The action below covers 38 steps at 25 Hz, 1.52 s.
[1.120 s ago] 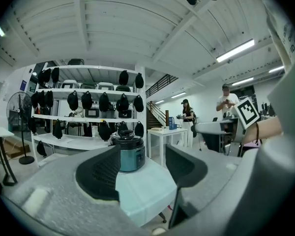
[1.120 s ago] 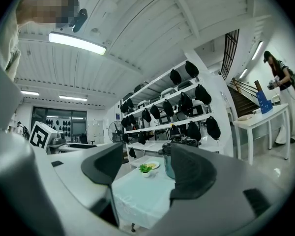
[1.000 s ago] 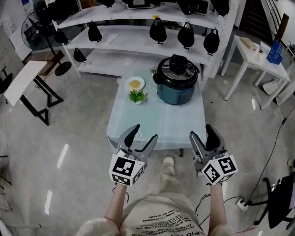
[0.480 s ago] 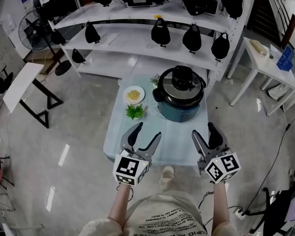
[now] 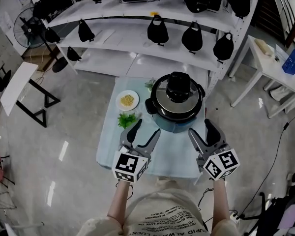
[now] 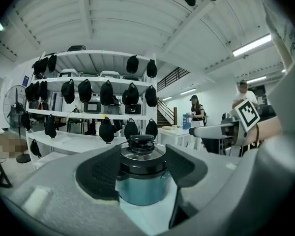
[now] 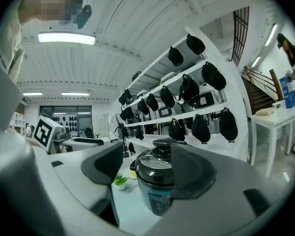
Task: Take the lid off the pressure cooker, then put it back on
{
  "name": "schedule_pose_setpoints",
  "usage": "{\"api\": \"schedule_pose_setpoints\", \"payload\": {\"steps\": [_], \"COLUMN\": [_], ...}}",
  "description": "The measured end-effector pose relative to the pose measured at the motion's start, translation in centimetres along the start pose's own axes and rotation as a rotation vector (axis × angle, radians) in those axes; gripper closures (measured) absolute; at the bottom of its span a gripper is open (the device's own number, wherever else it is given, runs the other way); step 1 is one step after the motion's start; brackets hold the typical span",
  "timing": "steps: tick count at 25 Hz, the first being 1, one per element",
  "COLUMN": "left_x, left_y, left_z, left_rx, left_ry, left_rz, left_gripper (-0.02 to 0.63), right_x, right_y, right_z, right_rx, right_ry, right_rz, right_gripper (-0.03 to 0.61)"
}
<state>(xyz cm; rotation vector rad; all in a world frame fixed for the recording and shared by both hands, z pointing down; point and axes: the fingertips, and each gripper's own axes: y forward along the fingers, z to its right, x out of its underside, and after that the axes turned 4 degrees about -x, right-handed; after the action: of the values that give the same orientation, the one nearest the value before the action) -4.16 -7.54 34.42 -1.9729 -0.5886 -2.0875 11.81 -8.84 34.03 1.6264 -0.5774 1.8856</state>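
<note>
The pressure cooker (image 5: 176, 104) stood upright near the far right part of a small table (image 5: 177, 154) covered in a pale blue cloth. Its silver lid (image 5: 162, 100) was on, with a black knob (image 5: 178, 87) at the centre, and the body below it was teal. To the cooker's left on the cloth sat a white plate (image 5: 127, 101) of yellow food. Nearer to me was a small bunch of leafy greens (image 5: 126, 119), just beside the cooker's base.

I held both grippers over the near edge of the table, short of the cooker and not touching it. The left gripper (image 5: 146, 130) had its jaws spread wide and gripped nothing. In the left gripper view the cooker (image 6: 141, 178) showed in the gap between them, still some way ahead. The right gripper (image 5: 200, 128) also had its jaws wide apart and empty. In the right gripper view the cooker (image 7: 157, 181) again sat in the gap, clear of both pads. Each gripper carried a cube with square markers, the left cube (image 5: 129, 166) and the right cube (image 5: 220, 164), close to my wrists.

Behind the table stood a white shelving unit (image 5: 137, 33) with black bags (image 5: 157, 31) hanging along its shelves. A standing fan (image 5: 27, 28) was at the far left, and a white side table (image 5: 265, 63) was off to the right. The left gripper view showed a person (image 6: 195, 109) standing far back in the room.
</note>
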Motion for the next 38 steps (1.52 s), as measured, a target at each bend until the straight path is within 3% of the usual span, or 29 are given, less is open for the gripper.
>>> {"api": "schedule_pose_setpoints", "payload": {"steps": [12,22,27,38], "left_x": [-0.1,-0.7,-1.1,-0.9], "left_y": [6.3,10.5,13.2,18.0], "left_z": [-0.7,-1.7,-2.1,-1.7], "left_rx": [-0.007,0.078,0.156,0.492], "left_ry": [0.03,0.112,0.165,0.359], "left_rz": [-0.057,-0.107,-0.109,-0.201], "left_gripper": [0.341,0.341,0.336,0.322], "right_x": [-0.6,-1.2,-1.0,0.2], "right_y": [4.7,8.3,10.0,13.6], "right_z": [4.6,7.0,7.6,8.2], "right_rx": [-0.092,-0.153,-0.218,-0.363], "right_ry": [-0.024,-0.029,-0.058,-0.17], "right_rz": [-0.033,-0.046,-0.088,-0.241], "right_gripper": [0.29,0.29,0.279,0.249]}}
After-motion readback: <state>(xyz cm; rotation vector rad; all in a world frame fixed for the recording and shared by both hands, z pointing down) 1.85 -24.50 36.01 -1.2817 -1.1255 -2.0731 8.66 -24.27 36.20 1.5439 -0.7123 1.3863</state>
